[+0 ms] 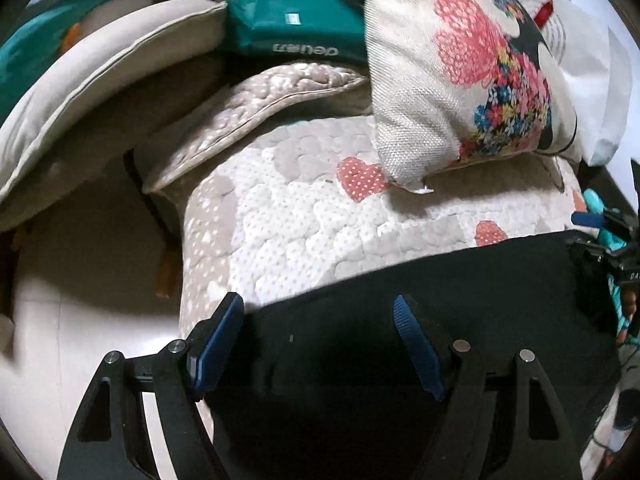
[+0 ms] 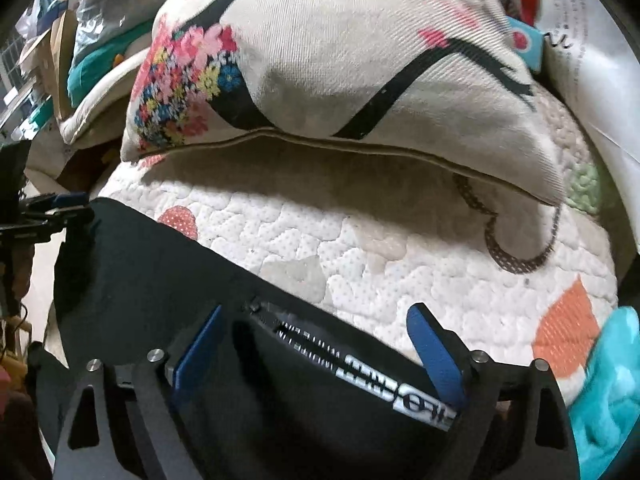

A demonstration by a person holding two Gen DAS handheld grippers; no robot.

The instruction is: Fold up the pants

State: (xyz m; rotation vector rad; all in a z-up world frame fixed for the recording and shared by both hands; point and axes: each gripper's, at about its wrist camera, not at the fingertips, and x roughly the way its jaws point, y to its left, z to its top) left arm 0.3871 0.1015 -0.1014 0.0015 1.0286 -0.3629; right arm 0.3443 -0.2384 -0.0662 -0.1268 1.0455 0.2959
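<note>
The black pants (image 1: 400, 280) lie flat on a quilted heart-print cover (image 1: 296, 216). My left gripper (image 1: 320, 308) is open, its blue pads apart above the pants' left end. In the right wrist view the pants (image 2: 152, 264) show a zip pocket and a white logo strip (image 2: 384, 384). My right gripper (image 2: 316, 316) is open, hovering over the pants' far edge. The other gripper shows at the left edge (image 2: 60, 204) of the right wrist view, and the right gripper at the right edge (image 1: 608, 232) of the left wrist view.
A floral cushion (image 1: 460, 68) (image 2: 340, 60) lies on the cover just beyond the pants. A beige pad (image 1: 100, 92) and a green pack (image 1: 296, 28) sit at back left. Pale floor (image 1: 80, 280) lies to the left. A turquoise cloth (image 2: 608, 392) is at right.
</note>
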